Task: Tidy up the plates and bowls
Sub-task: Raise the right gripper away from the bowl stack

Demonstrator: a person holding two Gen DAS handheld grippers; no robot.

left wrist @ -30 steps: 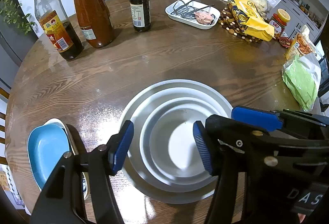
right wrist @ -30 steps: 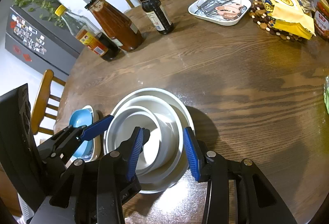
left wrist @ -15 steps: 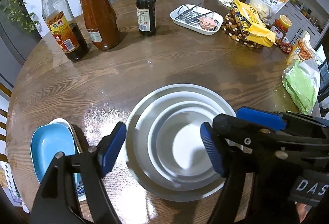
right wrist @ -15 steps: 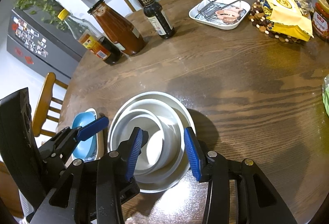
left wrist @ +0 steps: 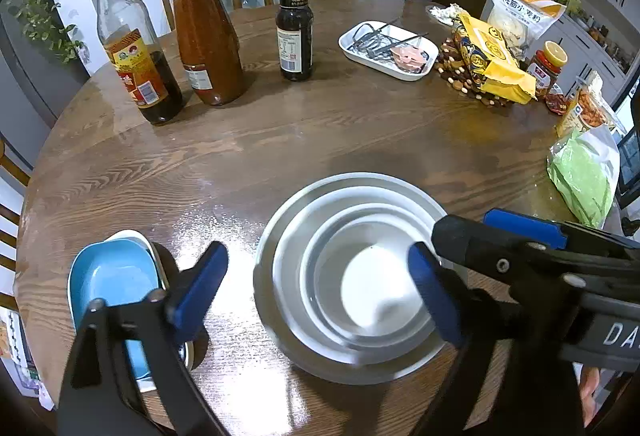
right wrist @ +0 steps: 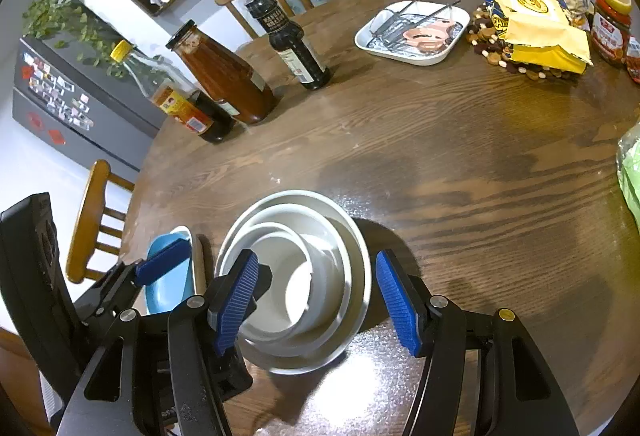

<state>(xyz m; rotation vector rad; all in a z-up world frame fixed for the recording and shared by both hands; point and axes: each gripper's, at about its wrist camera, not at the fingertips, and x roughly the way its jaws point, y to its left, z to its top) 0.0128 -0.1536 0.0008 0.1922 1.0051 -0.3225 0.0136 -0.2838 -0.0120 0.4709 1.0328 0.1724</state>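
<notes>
A stack of nested white bowls (left wrist: 360, 276) sits on a grey plate on the round wooden table; it also shows in the right wrist view (right wrist: 300, 276). A blue dish (left wrist: 114, 288) rests on a white dish at the table's left edge, also seen in the right wrist view (right wrist: 170, 284). My left gripper (left wrist: 316, 292) is open and empty, above the near side of the stack. My right gripper (right wrist: 316, 296) is open and empty, also raised over the stack, just right of the left one.
Three bottles (left wrist: 208, 36) stand at the back left. A white tray (left wrist: 388, 50) with utensils lies at the back. Snack bags (left wrist: 492, 60), a jar (left wrist: 548, 68) and a green bag (left wrist: 580, 180) line the right side. Chairs stand behind the table.
Both grippers have opened wider and drawn back and up from the bowl stack. The bowls stay where they were.
</notes>
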